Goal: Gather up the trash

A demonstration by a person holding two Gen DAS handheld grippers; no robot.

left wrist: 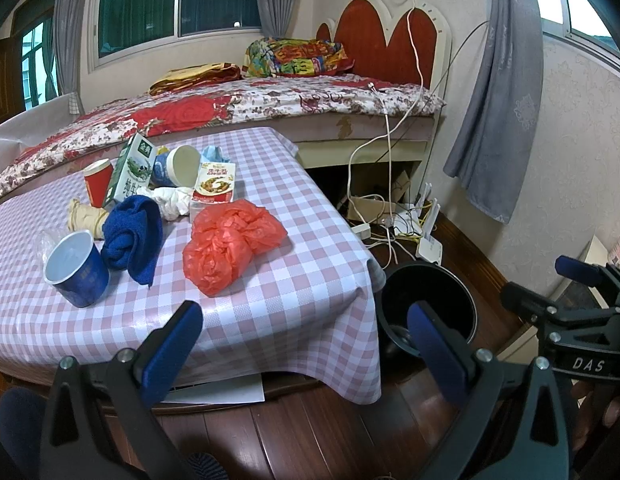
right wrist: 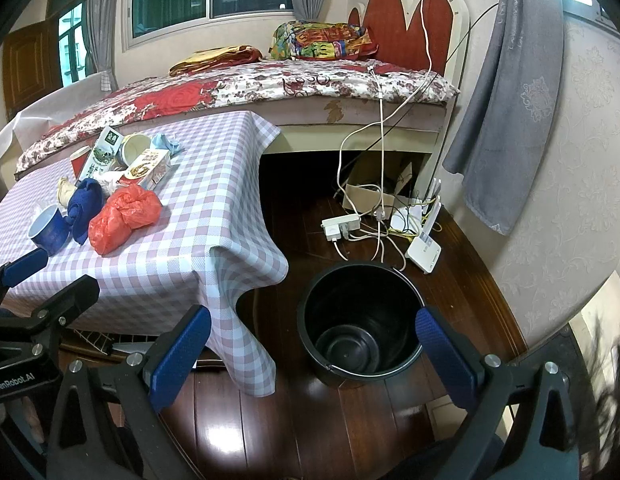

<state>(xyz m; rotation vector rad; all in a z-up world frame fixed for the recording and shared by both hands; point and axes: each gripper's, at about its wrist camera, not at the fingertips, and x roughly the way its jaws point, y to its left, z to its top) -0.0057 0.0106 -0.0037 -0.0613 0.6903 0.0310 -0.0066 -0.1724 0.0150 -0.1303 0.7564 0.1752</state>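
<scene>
Currently, in the left wrist view, the left gripper (left wrist: 306, 344) is hovering released and empty over the near edge of the table (left wrist: 270, 300), so no item is yet collected. The crumpled, glossy red plastic bag (left wrist: 230, 246) is lying nearest, beside a soft rolled blue cloth (left wrist: 132, 236) and a rigid blue paper cup (left wrist: 76, 276); the next move probably calls for reaching forward and pinching the bag. In the right wrist view, the right gripper (right wrist: 310, 340) is likewise hanging released and empty, above the smooth, round black bucket (right wrist: 359, 320) standing empty on the polished wood floor (right wrist: 310, 420), just beside the draped checked tablecloth (right wrist: 214, 216).
</scene>
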